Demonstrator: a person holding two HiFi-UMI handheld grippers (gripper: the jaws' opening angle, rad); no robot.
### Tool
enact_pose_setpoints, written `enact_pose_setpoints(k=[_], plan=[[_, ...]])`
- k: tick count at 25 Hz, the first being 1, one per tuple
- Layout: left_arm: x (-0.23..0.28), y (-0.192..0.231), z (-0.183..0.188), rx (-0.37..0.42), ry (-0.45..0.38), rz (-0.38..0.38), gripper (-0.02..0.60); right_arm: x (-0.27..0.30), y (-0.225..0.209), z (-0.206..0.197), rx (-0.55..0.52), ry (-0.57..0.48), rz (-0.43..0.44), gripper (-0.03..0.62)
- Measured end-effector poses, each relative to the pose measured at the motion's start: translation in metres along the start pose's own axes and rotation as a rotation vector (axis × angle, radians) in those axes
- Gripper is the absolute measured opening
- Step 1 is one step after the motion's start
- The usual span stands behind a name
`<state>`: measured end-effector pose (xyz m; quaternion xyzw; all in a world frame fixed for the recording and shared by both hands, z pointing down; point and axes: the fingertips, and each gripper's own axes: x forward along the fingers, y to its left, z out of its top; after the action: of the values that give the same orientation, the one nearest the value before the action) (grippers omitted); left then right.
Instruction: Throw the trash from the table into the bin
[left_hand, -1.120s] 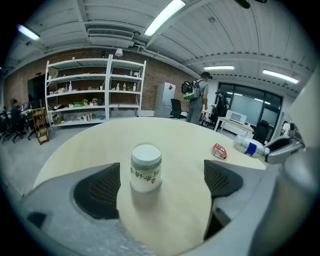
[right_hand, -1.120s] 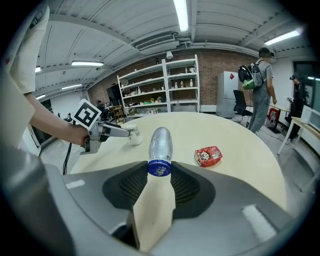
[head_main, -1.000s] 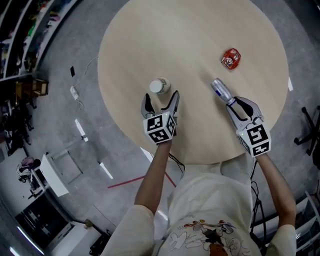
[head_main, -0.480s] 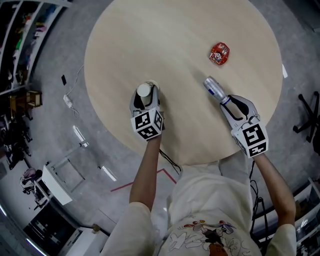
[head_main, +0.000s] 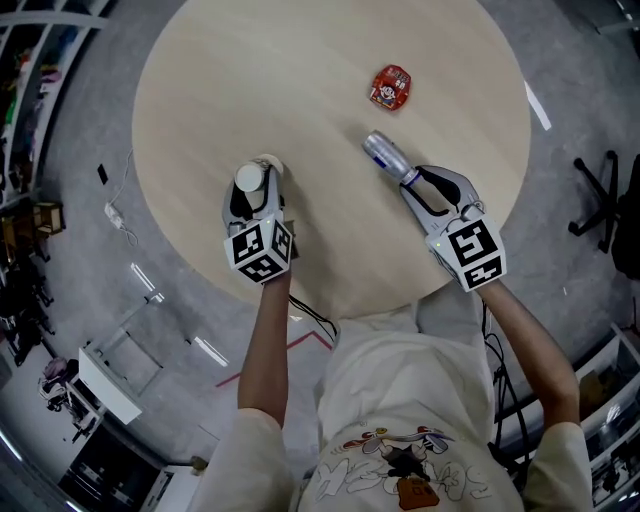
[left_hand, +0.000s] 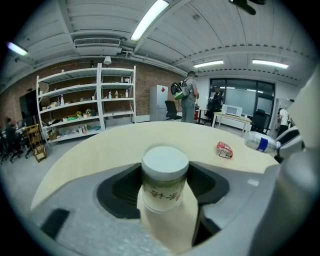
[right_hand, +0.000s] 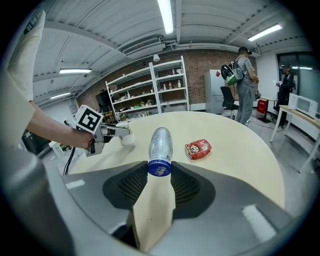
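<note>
My left gripper (head_main: 252, 188) has just closed on the lidded cup (head_main: 249, 177), my right gripper (head_main: 410, 180) pinches the plastic bottle (head_main: 383, 153) by its cap end, and nothing is binned yet, with the red packet (head_main: 390, 87) still to fetch.

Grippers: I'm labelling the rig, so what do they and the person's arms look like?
The left gripper and right gripper have grey bodies, black-lined jaws, and each carries a white cube of black square markers. Bare forearms; cream short-sleeved T-shirt with a cartoon print.
</note>
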<state>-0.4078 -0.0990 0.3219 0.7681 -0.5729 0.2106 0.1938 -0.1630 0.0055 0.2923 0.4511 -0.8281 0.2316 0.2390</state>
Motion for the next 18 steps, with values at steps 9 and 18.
enact_pose_setpoints(k=[9,18], plan=[[-0.016,-0.057,0.007,0.028,0.026,-0.112,0.282,-0.018,-0.008,-0.011,0.056,-0.018,-0.049,0.150],[-0.022,-0.176,0.003,0.090,0.060,-0.237,0.282,-0.087,-0.063,-0.038,0.089,-0.048,-0.122,0.150]])
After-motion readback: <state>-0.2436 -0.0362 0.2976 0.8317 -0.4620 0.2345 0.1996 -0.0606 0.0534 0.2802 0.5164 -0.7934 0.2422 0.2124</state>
